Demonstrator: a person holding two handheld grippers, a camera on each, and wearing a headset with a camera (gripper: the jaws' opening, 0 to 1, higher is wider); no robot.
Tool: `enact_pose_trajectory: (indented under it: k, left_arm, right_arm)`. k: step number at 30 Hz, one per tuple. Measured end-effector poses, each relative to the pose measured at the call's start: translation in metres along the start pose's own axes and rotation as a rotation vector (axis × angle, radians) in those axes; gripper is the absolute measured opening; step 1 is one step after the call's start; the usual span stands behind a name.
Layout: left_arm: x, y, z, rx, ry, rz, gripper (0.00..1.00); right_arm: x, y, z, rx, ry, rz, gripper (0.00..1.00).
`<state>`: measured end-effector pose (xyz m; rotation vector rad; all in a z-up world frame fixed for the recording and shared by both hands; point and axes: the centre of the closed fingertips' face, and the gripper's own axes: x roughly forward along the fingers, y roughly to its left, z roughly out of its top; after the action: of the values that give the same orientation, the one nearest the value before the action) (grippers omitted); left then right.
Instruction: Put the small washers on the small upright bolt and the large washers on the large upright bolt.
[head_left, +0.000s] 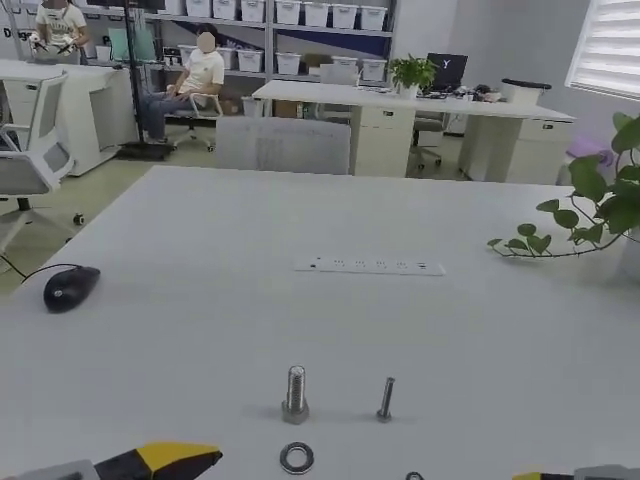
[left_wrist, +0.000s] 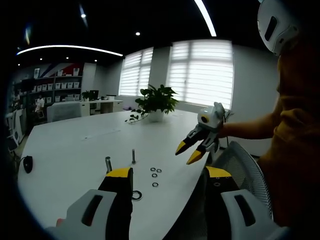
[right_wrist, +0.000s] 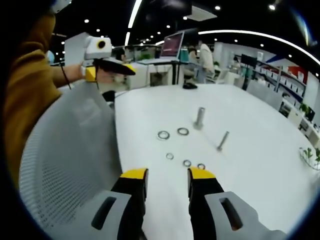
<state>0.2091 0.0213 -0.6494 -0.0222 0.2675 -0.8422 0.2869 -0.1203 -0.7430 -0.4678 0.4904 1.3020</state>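
Observation:
A large bolt (head_left: 295, 392) and a small bolt (head_left: 386, 398) stand upright near the white table's (head_left: 300, 310) front edge. One large washer (head_left: 296, 458) lies flat in front of the large bolt, and a small washer (head_left: 414, 476) sits at the frame's bottom. In the right gripper view, two large washers (right_wrist: 163, 135) (right_wrist: 183, 131) lie before the large bolt (right_wrist: 200, 117), and three small washers (right_wrist: 187, 163) lie before the small bolt (right_wrist: 222, 141). My left gripper (left_wrist: 169, 172) is open and empty, off the table's edge. My right gripper (right_wrist: 167, 175) is open and empty too, held above the front edge.
A black mouse (head_left: 70, 287) lies at the left and a white power strip (head_left: 370, 266) mid-table. A potted plant (head_left: 595, 210) trails at the right edge. A grey mesh chair back (right_wrist: 65, 150) stands against the table's front. A person (head_left: 200, 75) sits far behind.

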Motion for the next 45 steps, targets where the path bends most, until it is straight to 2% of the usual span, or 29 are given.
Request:
enact_pose_trajectory:
  k: [5, 6, 10, 17, 22, 32, 38, 45]
  left_arm:
    - [-0.003, 0.002, 0.000, -0.001, -0.003, 0.009, 0.56]
    - [-0.003, 0.002, 0.000, -0.004, -0.002, 0.010, 0.56]
    - [-0.002, 0.002, -0.001, -0.007, -0.002, 0.014, 0.56]
    - [-0.002, 0.005, 0.002, -0.011, -0.017, 0.021, 0.56]
    - [-0.002, 0.006, 0.005, -0.008, -0.023, 0.023, 0.56]
    - [0.000, 0.011, 0.009, -0.003, -0.032, 0.024, 0.57]
    - [-0.002, 0.013, 0.010, -0.011, -0.045, 0.029, 0.57]
    - [-0.005, 0.015, 0.007, -0.017, -0.040, 0.036, 0.57]
  right_arm:
    - [0.011, -0.008, -0.007, -0.022, 0.077, 0.038, 0.33]
    - [0.013, -0.011, -0.007, -0.050, 0.094, 0.036, 0.32]
    - [0.019, -0.020, -0.007, -0.053, 0.139, 0.049, 0.30]
    - [0.030, -0.032, -0.023, -0.100, 0.301, 0.086, 0.29]
    - [0.038, -0.037, -0.030, -0.114, 0.376, 0.110, 0.27]
    - [0.055, -0.047, -0.040, -0.123, 0.493, 0.149, 0.26]
    - [0.063, -0.047, -0.045, -0.127, 0.537, 0.169, 0.25]
    - [0.068, -0.050, -0.052, -0.124, 0.587, 0.172, 0.23]
